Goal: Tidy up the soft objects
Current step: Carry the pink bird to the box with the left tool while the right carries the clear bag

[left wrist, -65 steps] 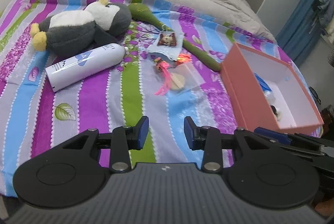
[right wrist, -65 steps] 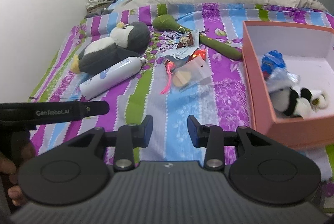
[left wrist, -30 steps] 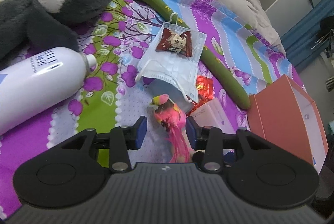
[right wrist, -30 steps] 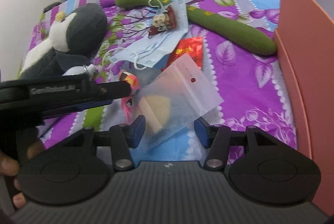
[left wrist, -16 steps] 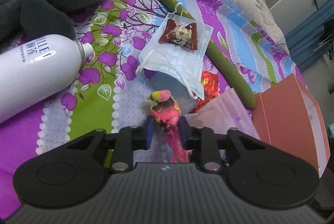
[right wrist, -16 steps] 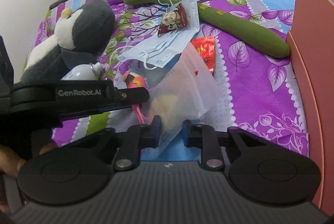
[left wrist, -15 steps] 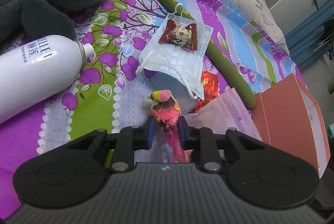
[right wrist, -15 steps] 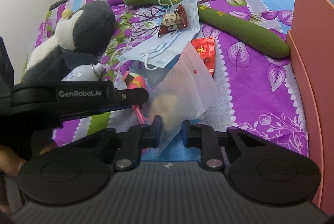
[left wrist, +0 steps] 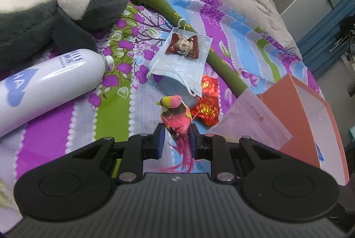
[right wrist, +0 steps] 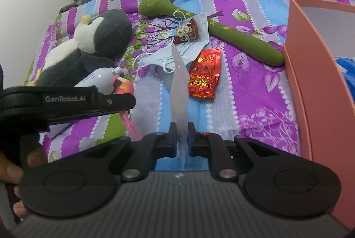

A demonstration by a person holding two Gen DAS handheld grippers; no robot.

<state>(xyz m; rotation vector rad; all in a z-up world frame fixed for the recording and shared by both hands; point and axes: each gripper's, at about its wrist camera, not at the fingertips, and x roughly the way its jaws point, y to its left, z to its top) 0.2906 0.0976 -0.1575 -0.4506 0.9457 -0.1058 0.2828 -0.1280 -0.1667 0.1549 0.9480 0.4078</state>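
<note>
Contents of the clear bag (right wrist: 180, 91) cannot be made out, since the right wrist view sees it edge-on as a thin pale sliver, and the pink box (right wrist: 310, 73) is cut off at the frame's edge with only a scrap of blue showing inside. The bottle (left wrist: 51, 80) runs out of the left view, and the left gripper partly hides it from the right one. The toy bird (left wrist: 176, 113) is pink with a yellow-green head and long pink tail feathers. The left gripper (left wrist: 176, 140) has just closed and pinches the bird's body, raised above the striped bed (left wrist: 88, 127). The right gripper (right wrist: 182, 140) has just closed nearly all the way onto the bag's lower edge, holding it upright. Both point steeply down, side by side, near the mask (left wrist: 182, 60), red packet (right wrist: 205, 73) and penguin (left wrist: 55, 7).
</note>
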